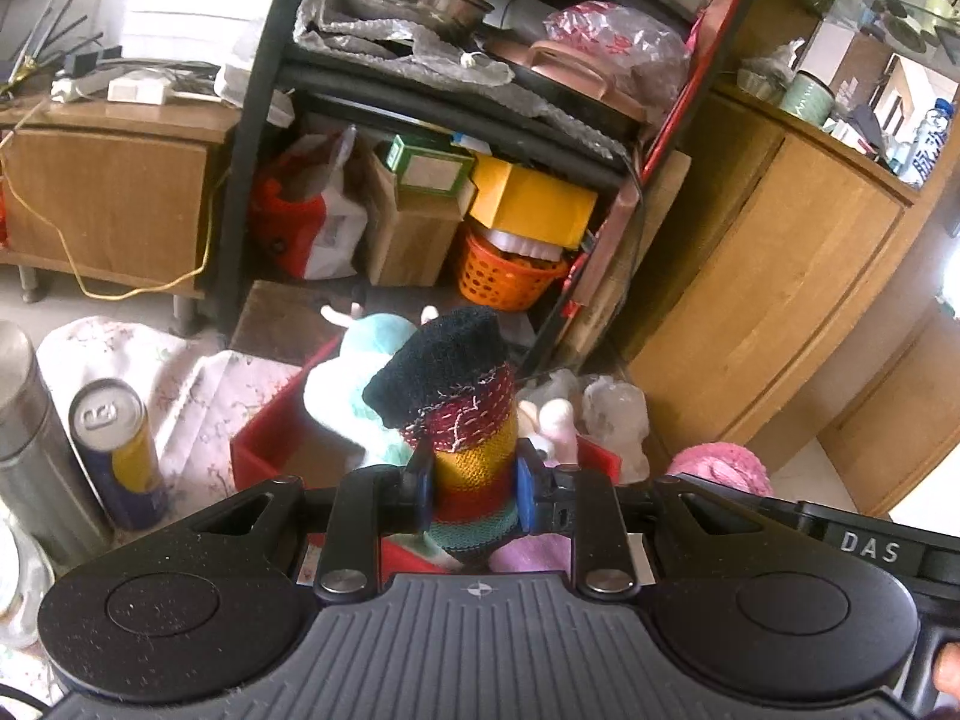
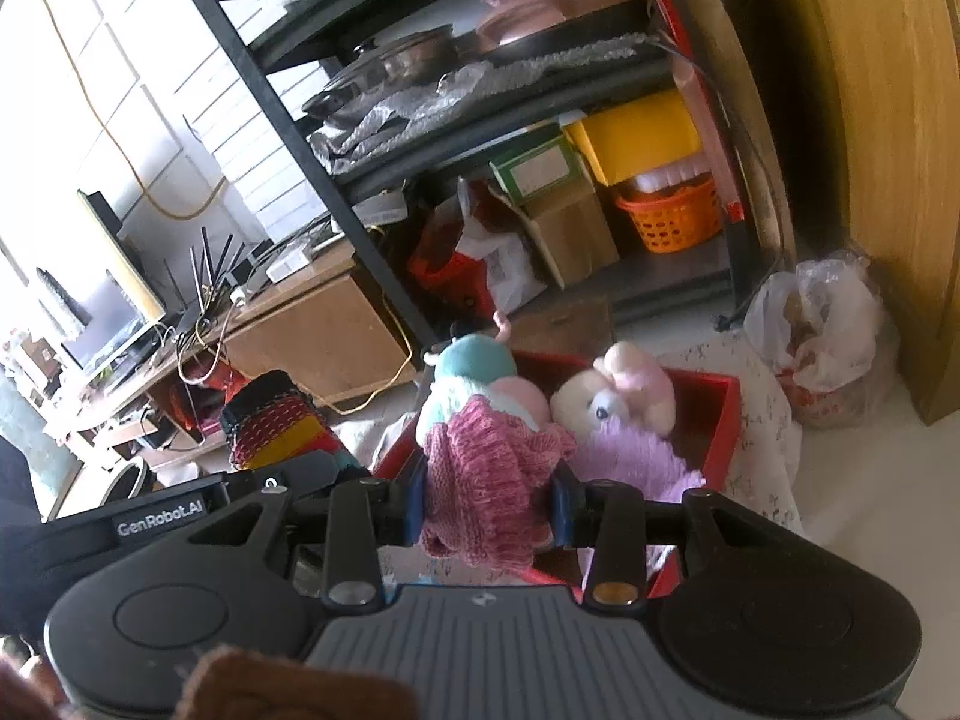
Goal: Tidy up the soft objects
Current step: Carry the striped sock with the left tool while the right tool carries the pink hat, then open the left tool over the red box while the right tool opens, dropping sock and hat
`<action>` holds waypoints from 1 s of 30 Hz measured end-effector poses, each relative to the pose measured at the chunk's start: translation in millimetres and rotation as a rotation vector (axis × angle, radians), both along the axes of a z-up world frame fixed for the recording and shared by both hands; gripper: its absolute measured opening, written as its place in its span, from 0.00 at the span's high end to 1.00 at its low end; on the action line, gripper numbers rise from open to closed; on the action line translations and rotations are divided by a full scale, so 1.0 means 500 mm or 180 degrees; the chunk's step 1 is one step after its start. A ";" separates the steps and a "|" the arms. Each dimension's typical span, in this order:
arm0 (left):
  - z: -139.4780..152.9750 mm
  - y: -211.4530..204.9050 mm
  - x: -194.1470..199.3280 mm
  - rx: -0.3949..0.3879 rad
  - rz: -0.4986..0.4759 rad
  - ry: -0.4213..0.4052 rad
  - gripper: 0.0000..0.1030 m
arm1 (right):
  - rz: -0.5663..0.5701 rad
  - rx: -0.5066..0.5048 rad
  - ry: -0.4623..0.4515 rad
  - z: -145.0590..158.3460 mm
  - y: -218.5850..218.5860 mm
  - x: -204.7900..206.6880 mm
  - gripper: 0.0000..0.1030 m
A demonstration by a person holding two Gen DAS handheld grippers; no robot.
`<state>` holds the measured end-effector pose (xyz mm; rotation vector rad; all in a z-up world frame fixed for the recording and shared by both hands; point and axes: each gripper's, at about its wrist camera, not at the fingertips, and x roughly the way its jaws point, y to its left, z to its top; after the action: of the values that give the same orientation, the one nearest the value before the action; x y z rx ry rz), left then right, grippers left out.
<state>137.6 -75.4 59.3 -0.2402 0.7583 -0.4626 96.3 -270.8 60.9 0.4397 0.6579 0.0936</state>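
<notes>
My left gripper (image 1: 474, 489) pinches a striped knit sleeve (image 1: 459, 414); my right gripper (image 2: 487, 507) pinches a pink knit piece (image 2: 489, 483) — red box (image 2: 717, 420) of plush toys at twelve o'clock.

floral cloth (image 2: 762, 414) carries red box (image 2: 717, 420), can (image 1: 117, 450), steel flask (image 1: 30, 444)

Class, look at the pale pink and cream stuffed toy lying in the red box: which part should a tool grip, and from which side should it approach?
Probably grip the pink stuffed toy across its rounded upper body, coming down from above. The red box walls block a sideways approach, while the toy's top sits exposed above the rim. The teal plush crowds its left, so one finger should enter on the freer right.
</notes>
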 end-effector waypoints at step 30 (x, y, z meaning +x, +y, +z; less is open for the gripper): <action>-0.111 0.013 0.165 0.0272 0.0416 0.0309 0.30 | -0.0193 -0.0172 0.0528 -0.125 -0.009 0.157 0.71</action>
<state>220.0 -68.8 3.6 -0.2320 0.8498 -0.2955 175.0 -275.4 -1.4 0.4178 0.8075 -0.0182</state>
